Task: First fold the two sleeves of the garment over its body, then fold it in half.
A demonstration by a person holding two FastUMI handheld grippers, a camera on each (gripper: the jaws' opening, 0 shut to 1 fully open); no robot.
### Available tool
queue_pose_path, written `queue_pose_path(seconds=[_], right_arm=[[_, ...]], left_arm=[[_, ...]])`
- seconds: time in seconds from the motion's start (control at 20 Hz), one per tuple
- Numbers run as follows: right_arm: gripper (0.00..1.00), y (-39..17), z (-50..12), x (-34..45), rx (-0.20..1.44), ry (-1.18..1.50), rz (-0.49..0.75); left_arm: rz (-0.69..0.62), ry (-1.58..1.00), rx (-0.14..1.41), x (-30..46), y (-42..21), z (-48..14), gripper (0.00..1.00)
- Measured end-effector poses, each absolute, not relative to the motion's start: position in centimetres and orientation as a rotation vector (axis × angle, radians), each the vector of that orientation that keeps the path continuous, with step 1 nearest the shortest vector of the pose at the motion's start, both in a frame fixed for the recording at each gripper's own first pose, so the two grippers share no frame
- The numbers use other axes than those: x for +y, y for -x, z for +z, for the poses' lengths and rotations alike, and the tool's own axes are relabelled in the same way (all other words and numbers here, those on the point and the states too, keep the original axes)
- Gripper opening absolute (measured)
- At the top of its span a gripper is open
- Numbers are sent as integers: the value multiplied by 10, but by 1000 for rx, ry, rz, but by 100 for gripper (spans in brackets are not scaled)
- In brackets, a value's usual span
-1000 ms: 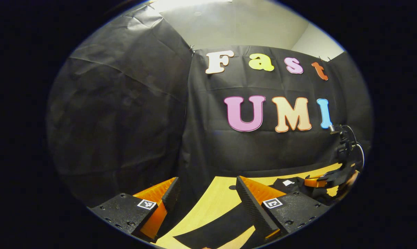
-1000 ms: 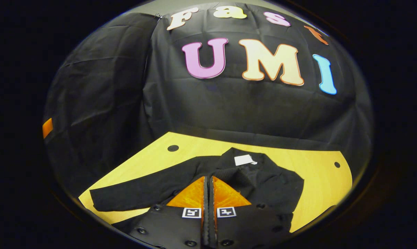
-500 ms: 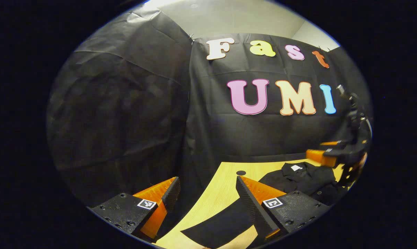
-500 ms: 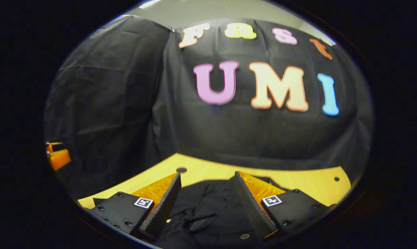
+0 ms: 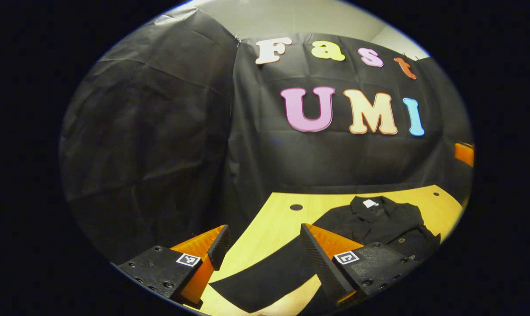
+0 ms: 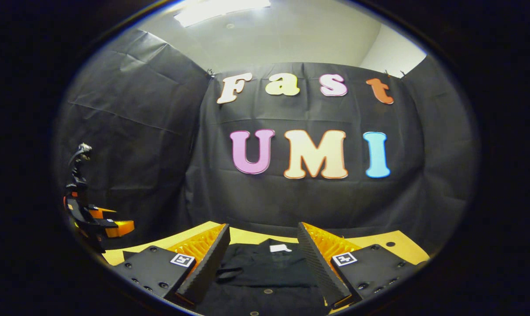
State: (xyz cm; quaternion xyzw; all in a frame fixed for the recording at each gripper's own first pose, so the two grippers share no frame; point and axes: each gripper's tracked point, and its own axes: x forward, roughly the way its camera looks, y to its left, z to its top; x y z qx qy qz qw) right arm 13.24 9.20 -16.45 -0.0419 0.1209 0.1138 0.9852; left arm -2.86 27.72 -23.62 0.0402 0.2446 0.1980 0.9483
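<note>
Black garment [image 5: 379, 224] lying flat on yellow wooden table [image 5: 282, 219], ahead and to the right of left gripper [image 5: 265, 245] in the left gripper view. Collar at the far end, white neck label [image 5: 370, 203] showing inside it. One long sleeve [image 5: 265, 276] stretched out across the tabletop, running back under and between the left gripper's fingers [image 5: 322, 259]. Opposite side of the garment looks already laid over the body, buttons faintly visible near the front edge. Left gripper spread wide, nothing between its fingers, held above the table over the outstretched sleeve, not touching it as far as can be told. Small dark hole [image 5: 296, 206] in the tabletop just ahead, near the booth wall. In the right gripper view, right gripper [image 6: 261, 252] also spread wide, empty, hovering above the garment [image 6: 265, 267], collar and white label [image 6: 280, 248] framed between its two fingers. Left gripper [image 6: 115, 226] seen again far off to the left there, raised above the table edge [image 6: 181, 239], with a cable rising behind it. Another small hole [image 6: 391, 244] in the table off to the right. Pale ceiling with a bright light panel [image 6: 221, 6] overhead.
</note>
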Motion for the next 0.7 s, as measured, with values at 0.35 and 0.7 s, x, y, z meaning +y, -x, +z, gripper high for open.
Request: queue_pose_path(seconds=[0.35,0.7], right_arm=[[99,-101,-180,27,316,50,125],[99,-94,-185,13,348,61,118]], left_arm=[[533,6,788,298,84,-326,96],[597,11,967,309,124,-384,95]])
